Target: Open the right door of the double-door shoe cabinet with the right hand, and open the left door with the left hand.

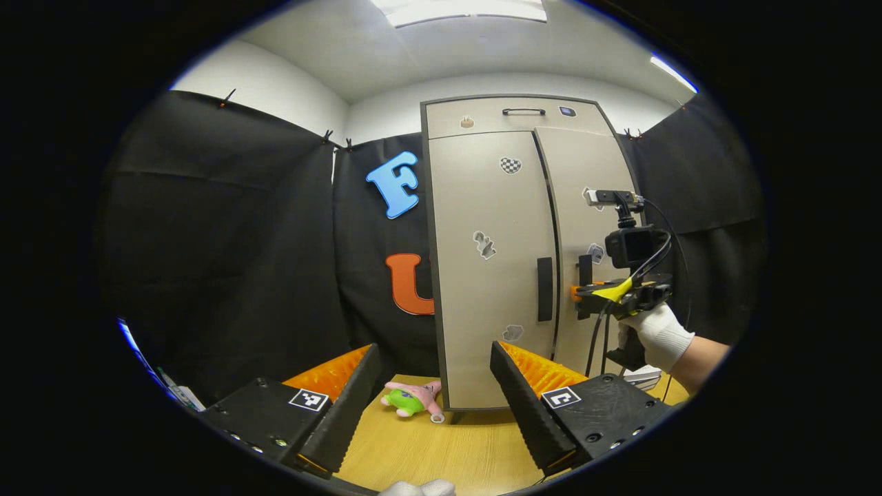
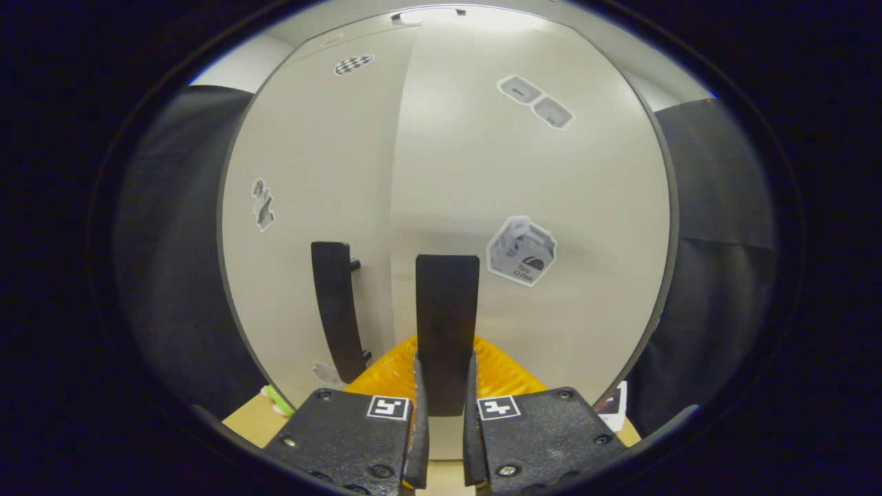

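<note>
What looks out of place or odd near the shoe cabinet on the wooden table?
A small pink and green plush toy lies on its side on the wooden table, beside the tall beige shoe cabinet. Nothing looks spilled or damaged.

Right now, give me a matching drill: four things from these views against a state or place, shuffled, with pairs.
Things:
1. left gripper
2. right gripper
3. left door handle
4. plush toy

States or places:
A. shut on the right door handle
B. lying on the wooden table by the cabinet's foot
C. open, back from the shoe cabinet
D. untouched, no fingers on it

Pairs: 1-C, 2-A, 3-D, 4-B
</note>
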The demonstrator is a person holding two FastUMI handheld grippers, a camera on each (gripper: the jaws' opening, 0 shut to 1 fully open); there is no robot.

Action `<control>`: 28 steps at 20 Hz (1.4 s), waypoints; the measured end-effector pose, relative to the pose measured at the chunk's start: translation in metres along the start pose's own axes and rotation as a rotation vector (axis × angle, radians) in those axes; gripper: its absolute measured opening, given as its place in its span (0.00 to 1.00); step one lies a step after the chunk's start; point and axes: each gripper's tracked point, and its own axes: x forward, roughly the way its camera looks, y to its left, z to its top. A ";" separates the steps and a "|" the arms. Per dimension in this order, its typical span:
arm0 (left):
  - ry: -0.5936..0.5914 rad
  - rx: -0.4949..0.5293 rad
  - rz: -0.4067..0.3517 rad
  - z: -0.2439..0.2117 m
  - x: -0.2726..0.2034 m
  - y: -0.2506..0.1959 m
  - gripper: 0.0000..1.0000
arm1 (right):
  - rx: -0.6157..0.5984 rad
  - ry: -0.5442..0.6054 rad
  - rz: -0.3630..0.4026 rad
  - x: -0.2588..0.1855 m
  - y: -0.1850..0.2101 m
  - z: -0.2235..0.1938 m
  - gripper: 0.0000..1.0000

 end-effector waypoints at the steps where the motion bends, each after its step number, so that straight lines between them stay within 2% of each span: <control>1: 0.002 -0.001 -0.005 -0.001 -0.002 -0.001 0.96 | -0.004 -0.002 0.001 -0.007 -0.002 -0.001 0.23; 13: 0.003 -0.024 -0.084 -0.009 -0.019 -0.021 0.96 | 0.033 0.008 0.004 -0.079 -0.032 -0.015 0.21; 20: 0.011 -0.013 -0.137 -0.013 -0.027 -0.053 0.96 | 0.041 0.003 -0.032 -0.138 -0.087 -0.026 0.19; 24: 0.003 -0.004 -0.149 -0.007 -0.038 -0.088 0.96 | 0.058 -0.002 -0.027 -0.163 -0.126 -0.030 0.17; 28: 0.008 -0.019 -0.139 0.002 -0.052 -0.130 0.96 | 0.043 0.003 -0.014 -0.174 -0.171 -0.032 0.10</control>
